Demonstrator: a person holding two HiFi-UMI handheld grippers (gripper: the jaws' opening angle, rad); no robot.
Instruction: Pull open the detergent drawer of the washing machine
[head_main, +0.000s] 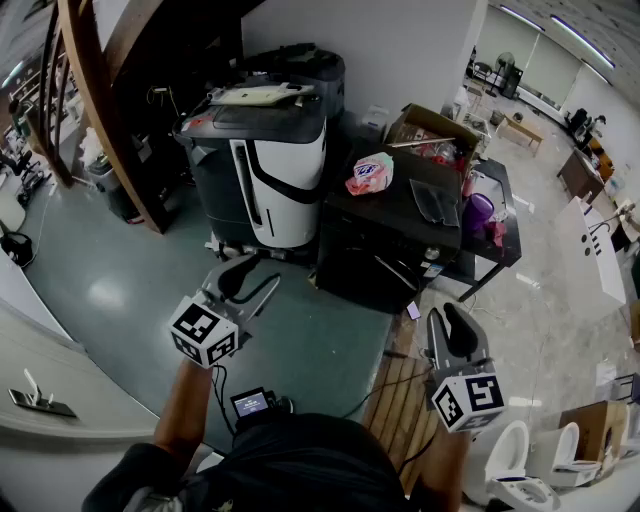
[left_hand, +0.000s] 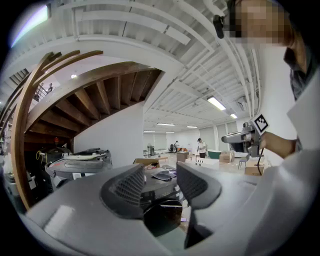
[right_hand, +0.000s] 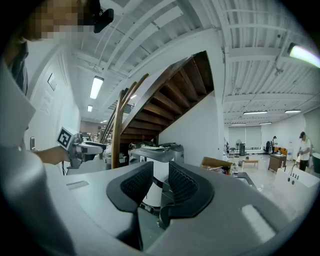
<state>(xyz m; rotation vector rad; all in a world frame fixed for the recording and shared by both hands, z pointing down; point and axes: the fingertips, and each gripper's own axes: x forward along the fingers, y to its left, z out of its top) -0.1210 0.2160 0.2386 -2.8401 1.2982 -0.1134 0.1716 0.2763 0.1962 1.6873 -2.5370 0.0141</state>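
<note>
The washing machine (head_main: 375, 240) is a black box on the floor ahead of me, with a pink bag (head_main: 370, 172) on its top. Its round dark door (left_hand: 162, 217) shows low between the left jaws. I cannot make out the detergent drawer. My left gripper (head_main: 250, 283) is held level, well short of the machine and to its left. Its jaws (left_hand: 160, 182) stand near together with nothing between them. My right gripper (head_main: 452, 322) is held level at the right, also short of the machine, its jaws (right_hand: 160, 182) nearly meeting and empty.
A black and white copier (head_main: 265, 160) stands left of the washing machine. A cardboard box (head_main: 430, 130) and a purple cup (head_main: 478, 212) sit on a black table at the right. A wooden staircase (head_main: 90, 90) rises at the left. White toilets (head_main: 520, 465) stand at the lower right.
</note>
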